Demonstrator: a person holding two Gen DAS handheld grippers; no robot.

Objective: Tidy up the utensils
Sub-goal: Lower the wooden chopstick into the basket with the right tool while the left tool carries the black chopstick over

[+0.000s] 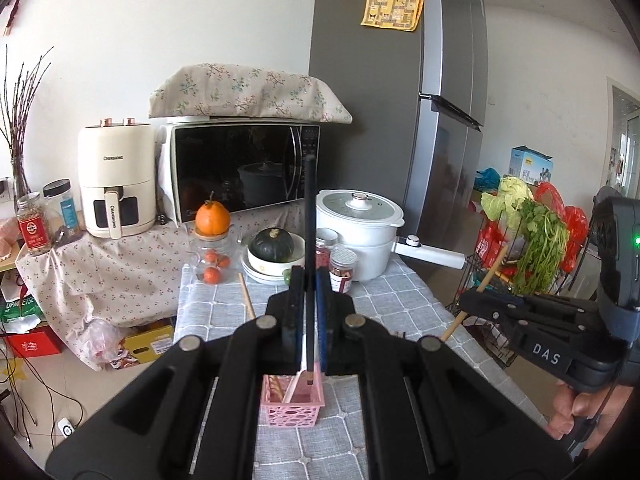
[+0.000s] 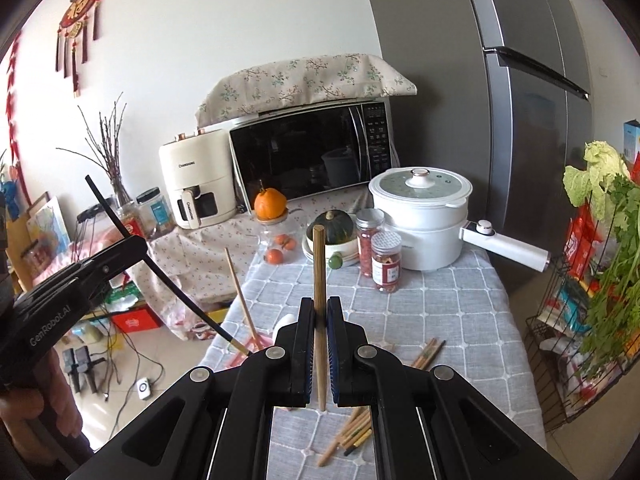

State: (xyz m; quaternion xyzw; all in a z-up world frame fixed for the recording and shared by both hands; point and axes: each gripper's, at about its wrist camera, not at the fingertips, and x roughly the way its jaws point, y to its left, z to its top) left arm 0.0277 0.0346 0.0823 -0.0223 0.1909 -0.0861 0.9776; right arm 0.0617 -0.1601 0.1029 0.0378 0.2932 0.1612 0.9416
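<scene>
Two chopsticks are in our grip at once, one per claw. The black chopstick (image 1: 309, 240) stands nearly upright between the fingers of our left gripper (image 1: 309, 280), which is clamped tight on it, with its lower tip hanging just over the pink basket (image 1: 292, 410) on the checked tablecloth (image 2: 432, 304). The wooden chopstick (image 2: 319, 280) is pinched the same way in our right gripper (image 2: 319, 312), jaws closed hard against its shaft, held above the cloth.

We judge both sticks to be light, stiff and thin, so weight is no worry, but each can pivot or slip between flat pads. The black one looks smooth and probably slicker than the bare wood. Both are held partway along the shaft with a long end above the pads, which leaves room for swinging; a hold nearer the middle seems steadiest to us.

A loose pile of chopsticks (image 2: 352, 432) lies on the cloth under the right claw, crossing one another, so each would need to be taken singly by a free end. Another wooden stick (image 2: 240, 292) leans up out of the basket. Beyond stand the spice jars (image 2: 386, 262), the white pot (image 2: 420, 216) and the microwave (image 2: 308, 152).
</scene>
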